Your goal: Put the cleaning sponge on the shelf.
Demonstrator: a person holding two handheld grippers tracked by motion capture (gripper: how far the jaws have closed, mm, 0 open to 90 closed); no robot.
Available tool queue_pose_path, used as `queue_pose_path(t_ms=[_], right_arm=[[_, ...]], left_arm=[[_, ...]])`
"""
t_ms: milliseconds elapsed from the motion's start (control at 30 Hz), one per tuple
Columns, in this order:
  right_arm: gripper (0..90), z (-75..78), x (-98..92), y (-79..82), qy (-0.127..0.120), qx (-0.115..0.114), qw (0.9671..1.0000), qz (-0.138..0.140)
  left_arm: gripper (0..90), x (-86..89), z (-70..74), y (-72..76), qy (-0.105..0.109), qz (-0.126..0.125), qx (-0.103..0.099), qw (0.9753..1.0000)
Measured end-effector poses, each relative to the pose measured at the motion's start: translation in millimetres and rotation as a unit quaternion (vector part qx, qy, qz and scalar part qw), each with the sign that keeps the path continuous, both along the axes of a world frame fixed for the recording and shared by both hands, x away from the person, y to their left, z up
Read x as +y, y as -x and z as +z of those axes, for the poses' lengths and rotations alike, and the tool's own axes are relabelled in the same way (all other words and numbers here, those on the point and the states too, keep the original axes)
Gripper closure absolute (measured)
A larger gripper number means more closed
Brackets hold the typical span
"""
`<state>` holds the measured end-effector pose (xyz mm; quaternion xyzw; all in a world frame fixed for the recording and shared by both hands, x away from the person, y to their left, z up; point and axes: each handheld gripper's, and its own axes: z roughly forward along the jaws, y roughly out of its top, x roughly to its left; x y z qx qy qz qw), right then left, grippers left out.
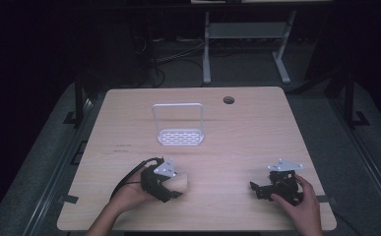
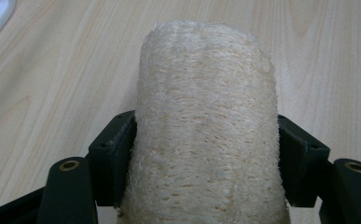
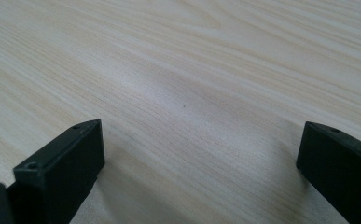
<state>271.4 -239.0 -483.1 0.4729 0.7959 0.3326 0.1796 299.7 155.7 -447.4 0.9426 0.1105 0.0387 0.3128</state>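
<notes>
Item 1, left gripper [image 1: 174, 189]: I see it at about 7 o'clock on the table [image 1: 247, 137], held in the person's left hand [image 1: 129, 194], with a black cable looping off its rear and a grey plate on top. In the left gripper view its jaws are clenched on the sponge, one black pad pressed into each flank.

Item 2, sponge [image 2: 206, 126]: a pale, fibrous loofah block, rounded at its far end. In the high view it pokes out from the left gripper toward 3 o'clock, low over the wood; I cannot tell whether it touches the table. In the left gripper view it runs straight out between the jaws toward 12 o'clock.

Item 3, rack [image 1: 178, 125]: a white holder with a slotted base and a tall wire hoop, standing upright just left of the table's centre, at 12 o'clock from the left gripper and well apart from it.

Item 4, hole [image 1: 228, 100]: a round dark cable port near the table's far edge, at about 1 o'clock from the rack.

Item 5, right gripper [image 1: 255, 189]: at about 5 o'clock on the table, in the person's right hand [image 1: 301, 201], well apart from the sponge. In the right gripper view its jaws stand released, wide apart, with bare wood grain between them.
</notes>
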Motion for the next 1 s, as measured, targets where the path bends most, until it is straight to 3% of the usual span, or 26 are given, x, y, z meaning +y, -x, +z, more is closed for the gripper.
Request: queue_pose_path(t_ms=[300,633,833,1000], right_arm=[[0.7,0.0,0.0,0.0,0.0,0.0,1.0,0.0],[0.7,0.0,0.0,0.0,0.0,0.0,1.0,0.0],[0.6,0.0,0.0,0.0,0.0,0.0,1.0,0.0],[0.7,0.0,0.0,0.0,0.0,0.0,1.0,0.0]], left_arm=[[31.4,1.3,2.0,-0.2,0.003,0.007,0.001,1.0],[31.5,1.7,4.2,0.7,0.02,0.044,0.007,0.9988],[31.6,3.6,7.4,-0.2,0.03,0.081,0.005,0.9963],[31.7,6.9,9.8,-1.9,0.038,0.12,0.001,0.9921]])
